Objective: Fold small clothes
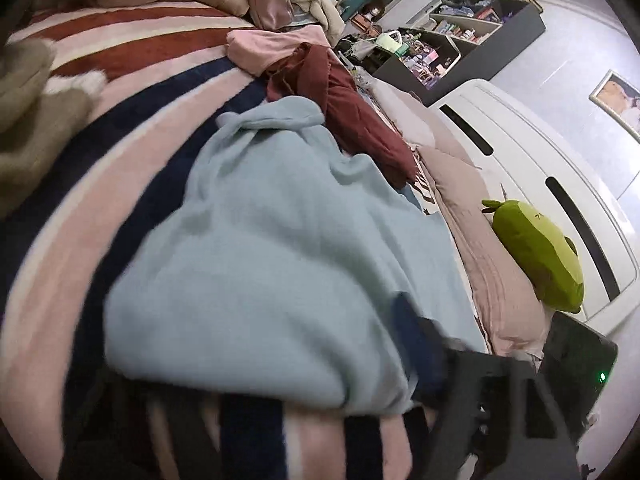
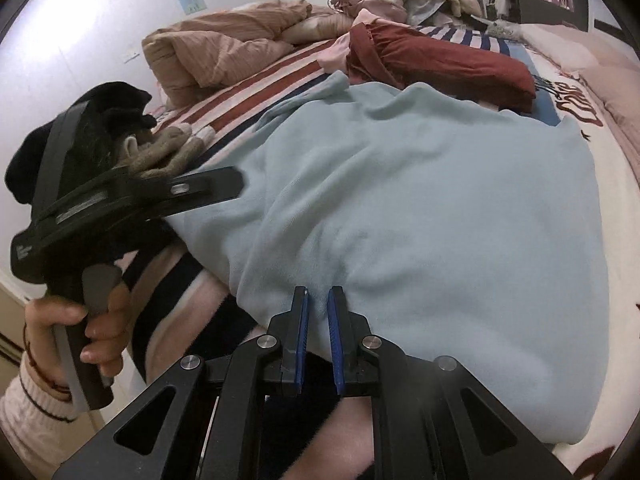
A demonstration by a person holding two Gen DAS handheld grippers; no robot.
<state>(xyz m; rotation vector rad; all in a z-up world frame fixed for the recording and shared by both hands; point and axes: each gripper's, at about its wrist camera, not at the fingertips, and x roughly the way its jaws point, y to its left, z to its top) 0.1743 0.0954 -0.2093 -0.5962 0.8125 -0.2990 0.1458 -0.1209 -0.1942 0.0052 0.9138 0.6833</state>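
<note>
A light blue garment point(image 1: 272, 248) lies spread on the striped blanket point(image 1: 132, 92); it fills the right wrist view point(image 2: 432, 216) too. My right gripper point(image 2: 318, 304) sits at its near hem with the blue-padded fingers point(image 2: 334, 332) a narrow gap apart, cloth edge between them. In the left wrist view a blurred blue-padded finger point(image 1: 416, 344) rests on the garment's near right corner; the other finger is hidden. The left gripper body point(image 2: 132, 196), held in a hand, hovers at the garment's left edge.
A maroon garment point(image 1: 352, 116) and a pink one point(image 1: 264, 46) lie beyond the blue one. Beige gloves point(image 2: 168, 152) lie left. A green plush point(image 1: 536, 252) sits on the pillows by the white headboard point(image 1: 560, 184). A rumpled duvet point(image 2: 224, 52) lies far back.
</note>
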